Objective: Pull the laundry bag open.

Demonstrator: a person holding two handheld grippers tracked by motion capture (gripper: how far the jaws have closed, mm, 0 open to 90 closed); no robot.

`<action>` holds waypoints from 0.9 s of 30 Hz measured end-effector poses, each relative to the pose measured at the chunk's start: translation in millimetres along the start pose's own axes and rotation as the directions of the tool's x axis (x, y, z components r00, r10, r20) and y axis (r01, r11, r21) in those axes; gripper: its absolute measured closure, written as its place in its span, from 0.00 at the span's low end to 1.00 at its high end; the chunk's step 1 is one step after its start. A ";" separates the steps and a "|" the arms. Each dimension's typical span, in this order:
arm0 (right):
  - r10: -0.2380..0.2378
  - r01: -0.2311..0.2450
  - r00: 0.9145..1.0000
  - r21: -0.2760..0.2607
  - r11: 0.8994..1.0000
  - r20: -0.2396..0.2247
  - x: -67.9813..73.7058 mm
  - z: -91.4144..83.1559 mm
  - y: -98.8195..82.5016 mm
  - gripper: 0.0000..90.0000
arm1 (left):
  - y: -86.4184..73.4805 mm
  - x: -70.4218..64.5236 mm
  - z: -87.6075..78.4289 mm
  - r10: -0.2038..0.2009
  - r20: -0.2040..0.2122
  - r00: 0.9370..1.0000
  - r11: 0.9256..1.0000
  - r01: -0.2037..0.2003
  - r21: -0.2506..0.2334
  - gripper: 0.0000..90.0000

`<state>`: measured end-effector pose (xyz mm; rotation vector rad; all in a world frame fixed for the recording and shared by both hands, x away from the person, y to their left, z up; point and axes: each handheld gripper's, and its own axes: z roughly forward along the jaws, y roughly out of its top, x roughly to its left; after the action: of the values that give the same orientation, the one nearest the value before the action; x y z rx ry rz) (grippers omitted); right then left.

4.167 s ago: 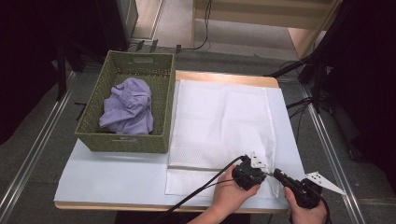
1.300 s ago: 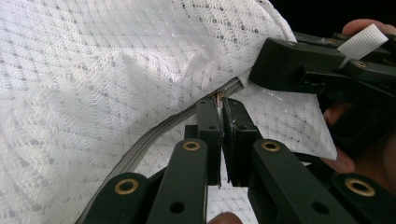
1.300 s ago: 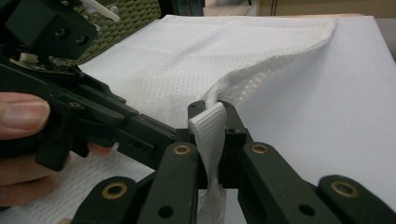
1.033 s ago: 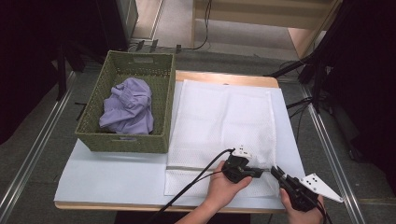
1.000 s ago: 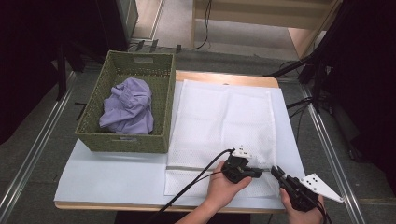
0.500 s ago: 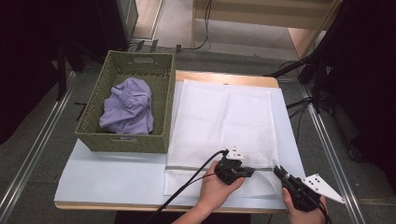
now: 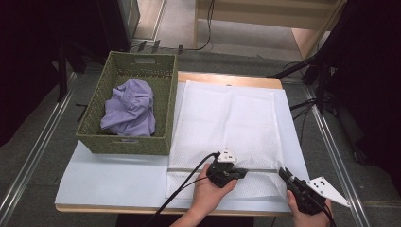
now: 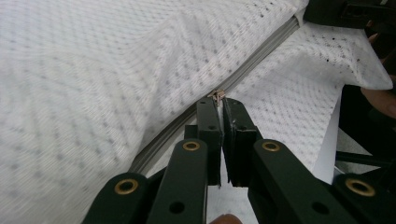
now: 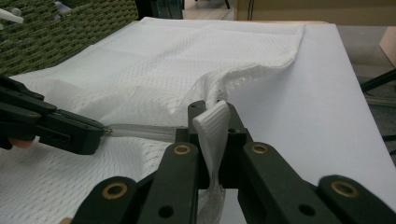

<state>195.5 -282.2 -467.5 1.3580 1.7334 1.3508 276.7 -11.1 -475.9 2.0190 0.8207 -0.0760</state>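
Left gripper [image 8: 219, 105] jaws pinched shut on small metal zipper pull [image 8: 217, 95] at centre; grey zipper track [image 8: 254, 58] runs toward 2 o'clock across white dotted mesh laundry bag [image 8: 93, 70].

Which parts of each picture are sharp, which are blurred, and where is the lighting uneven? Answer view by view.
High view: the table is evenly lit and the surroundings fall into darkness. Left gripper view: the zipper pull and left gripper are sharp; the mesh bag blurs at lower left. Right gripper view: the right gripper and white tab are crisp; the basket is soft.
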 end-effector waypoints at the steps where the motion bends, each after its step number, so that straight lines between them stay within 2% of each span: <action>1: 0.000 0.000 1.000 0.000 1.000 -0.001 -0.2 -0.1 -0.2 0.98 | -0.3 0.8 -2.4 0.012 -0.012 1.000 1.000 -0.012 0.008 0.97; 3: 0.001 -0.001 1.000 0.003 1.000 -0.003 -0.9 -0.3 -0.8 0.98 | -1.1 2.6 -6.9 0.030 -0.031 0.999 0.999 -0.029 0.021 0.97; 7: 0.002 -0.002 1.000 0.004 1.000 -0.003 -1.2 0.4 -1.0 0.98 | -2.6 8.1 -15.8 0.037 -0.043 0.998 0.999 -0.035 0.035 0.97; 16: 0.002 -0.002 1.000 0.002 1.000 0.002 0.2 0.4 -0.5 0.98 | -9.2 13.6 -24.7 0.035 -0.057 0.998 0.999 -0.033 0.041 0.97; 27: 0.012 -0.012 1.000 -0.001 1.000 0.013 -2.2 -0.2 -0.2 0.98 | -15.8 27.0 -47.2 0.038 -0.108 0.993 0.998 -0.032 0.056 0.97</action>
<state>196.0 -284.3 -468.0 1.3755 1.7186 1.3468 276.3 45.3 -470.3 2.1022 0.8596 0.0328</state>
